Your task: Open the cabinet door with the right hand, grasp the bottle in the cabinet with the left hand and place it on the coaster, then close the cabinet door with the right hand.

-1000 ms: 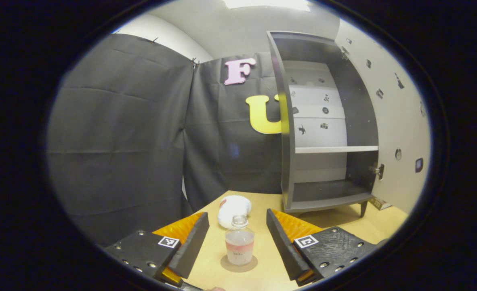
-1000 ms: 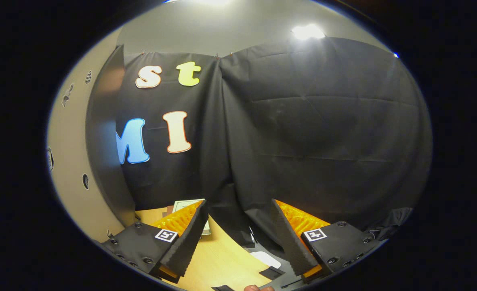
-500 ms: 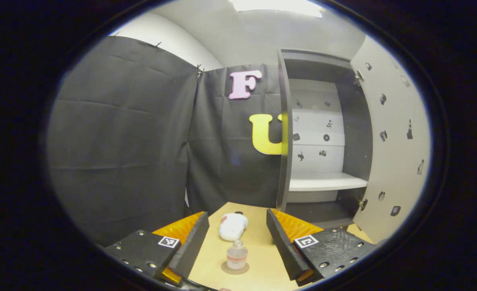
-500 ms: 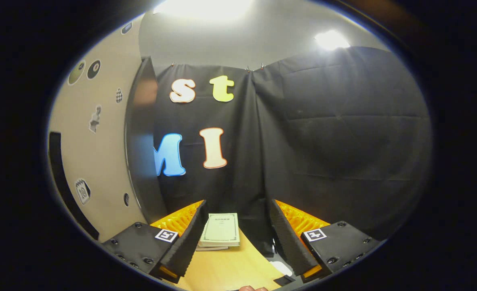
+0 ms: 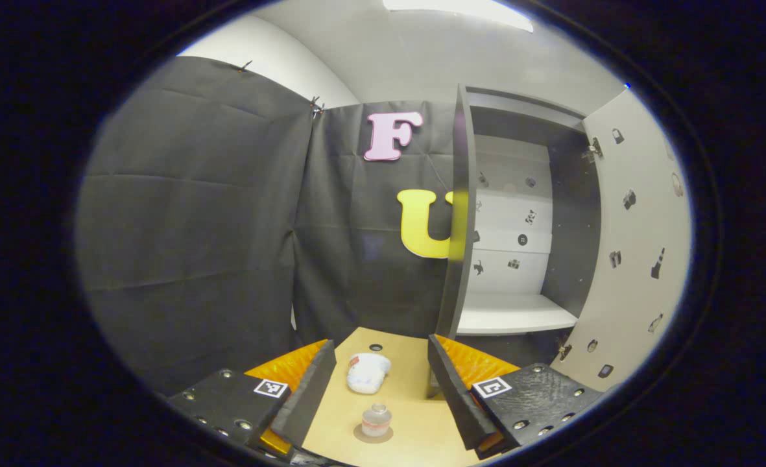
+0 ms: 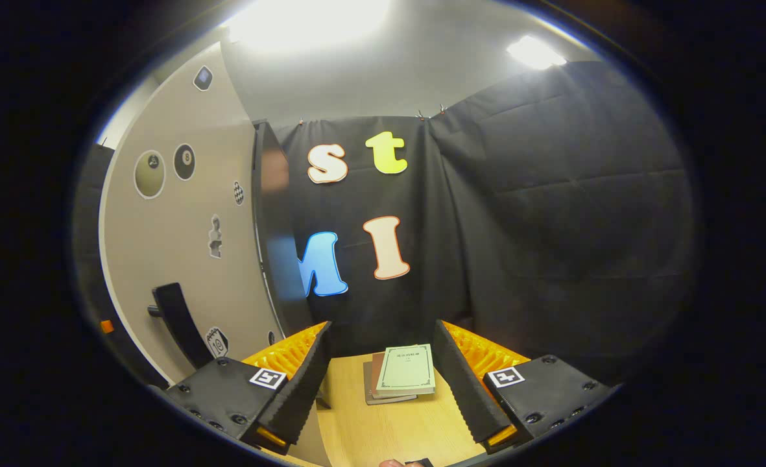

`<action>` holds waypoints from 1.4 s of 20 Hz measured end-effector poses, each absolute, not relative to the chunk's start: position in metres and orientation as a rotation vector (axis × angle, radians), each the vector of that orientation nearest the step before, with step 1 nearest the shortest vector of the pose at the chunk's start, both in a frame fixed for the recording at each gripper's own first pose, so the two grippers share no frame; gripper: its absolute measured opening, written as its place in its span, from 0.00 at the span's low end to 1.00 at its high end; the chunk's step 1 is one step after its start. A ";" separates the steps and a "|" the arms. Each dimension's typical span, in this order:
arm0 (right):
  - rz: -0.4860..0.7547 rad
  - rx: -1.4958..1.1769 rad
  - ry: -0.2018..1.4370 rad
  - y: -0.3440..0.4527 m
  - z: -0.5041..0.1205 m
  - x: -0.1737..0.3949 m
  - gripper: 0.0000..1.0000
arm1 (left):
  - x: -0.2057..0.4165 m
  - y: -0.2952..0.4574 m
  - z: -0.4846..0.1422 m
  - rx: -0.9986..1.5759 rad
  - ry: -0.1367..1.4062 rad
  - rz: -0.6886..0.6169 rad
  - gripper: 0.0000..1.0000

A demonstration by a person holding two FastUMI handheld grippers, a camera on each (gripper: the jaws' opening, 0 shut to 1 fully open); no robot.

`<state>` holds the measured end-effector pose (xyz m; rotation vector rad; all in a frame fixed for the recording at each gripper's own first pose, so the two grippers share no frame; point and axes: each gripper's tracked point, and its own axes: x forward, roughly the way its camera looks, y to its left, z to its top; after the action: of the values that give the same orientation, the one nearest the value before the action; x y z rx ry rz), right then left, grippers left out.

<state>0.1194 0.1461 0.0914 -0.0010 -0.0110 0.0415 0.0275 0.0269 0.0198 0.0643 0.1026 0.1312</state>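
Black cloth is walling the booth on both sides, with a pale wooden tabletop [image 5: 415,421] running below.

Left gripper [image 5: 375,389]: fingers standing spread, gripping nothing. Between them, farther off, the bottle [image 5: 376,420] is sitting upright on the round coaster [image 5: 364,435]. Compared with a second ago it is reading smaller and more distant, so this gripper is backing away after letting go; placing looks done. Just beyond the bottle a white bundled thing [image 5: 367,373] is lying on the table; what it is I cannot tell. Further out, the grey cabinet [image 5: 460,214] is standing with its white shelf [image 5: 515,314] bare, lower compartment partly hidden behind the gripper's right finger [image 5: 451,389].

Right gripper [image 6: 379,383]: fingers likewise parted and empty. Ahead of it, a small stack of books [image 6: 401,373] is lying on the table. To its left the beige cabinet door [image 6: 181,253], dotted with stickers, is hanging open, and its dark handle [image 6: 175,321] is coming into the right gripper view, where a second ago only the door's face and edge showed. Judging by that, the gripper is turning toward the door, and closing is the step remaining.

Hard to make out: the stickers' details, the handle's lower end, and the small dark item at the bottom edge of the right gripper view.
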 end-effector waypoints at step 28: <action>0.321 -0.015 -0.001 0.321 0.074 0.087 0.96 | 0.064 0.052 0.034 0.139 0.081 -0.004 0.86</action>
<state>0.0866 0.3206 0.0744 -0.0152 -0.0014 0.3211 0.0635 0.0523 0.0342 0.1392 0.0811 -0.0041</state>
